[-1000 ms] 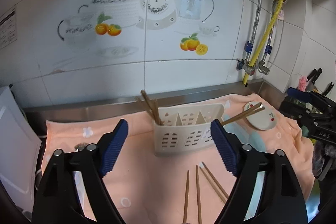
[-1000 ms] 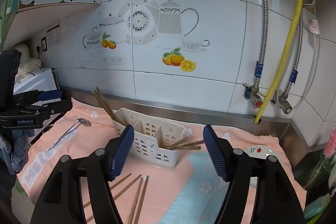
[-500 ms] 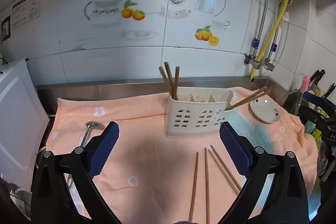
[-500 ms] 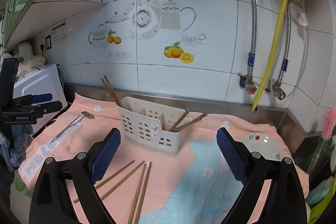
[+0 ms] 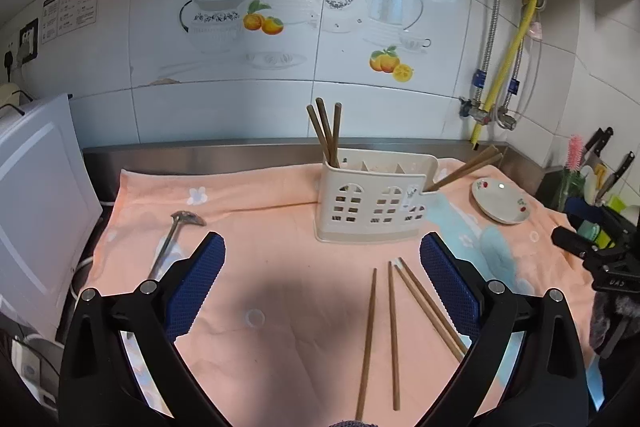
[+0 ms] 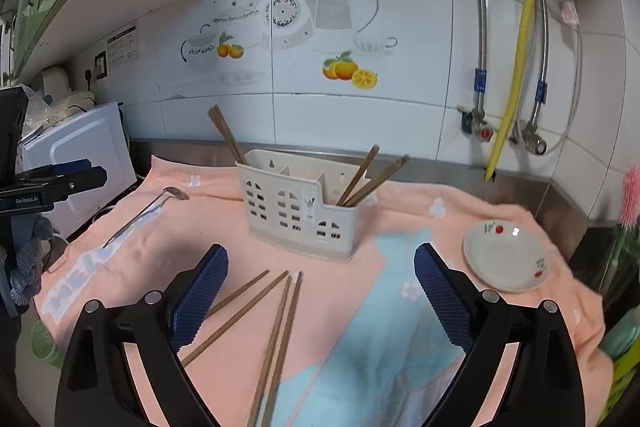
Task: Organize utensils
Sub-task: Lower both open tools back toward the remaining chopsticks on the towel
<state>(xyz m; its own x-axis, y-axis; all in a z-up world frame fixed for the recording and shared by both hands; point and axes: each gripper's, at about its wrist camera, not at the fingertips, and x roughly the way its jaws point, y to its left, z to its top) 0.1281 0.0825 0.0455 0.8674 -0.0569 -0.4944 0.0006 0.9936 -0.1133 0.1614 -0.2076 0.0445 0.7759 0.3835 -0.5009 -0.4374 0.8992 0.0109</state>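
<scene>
A cream utensil caddy (image 5: pixel 374 203) (image 6: pixel 298 213) stands on a pink towel (image 5: pixel 256 247). Chopsticks stick out of its left end (image 5: pixel 324 133) and its right end (image 5: pixel 466 169). Several loose chopsticks (image 5: pixel 394 311) (image 6: pixel 262 315) lie flat on the towel in front of it. A metal ladle (image 5: pixel 172 239) (image 6: pixel 146 209) lies at the left. My left gripper (image 5: pixel 320 287) is open and empty above the towel, short of the caddy. My right gripper (image 6: pixel 320 301) is open and empty above the loose chopsticks.
A small white dish (image 5: pixel 500 205) (image 6: pixel 506 261) sits right of the caddy. A white appliance (image 5: pixel 36 195) stands at the left edge. Knives (image 5: pixel 608 155) and a pink brush (image 5: pixel 574 151) are at the far right. Tiled wall and pipes (image 6: pixel 514 67) stand behind.
Both grippers have pulled back and up from the caddy and opened wider. More of the towel, the ladle and the loose chopsticks now shows.
</scene>
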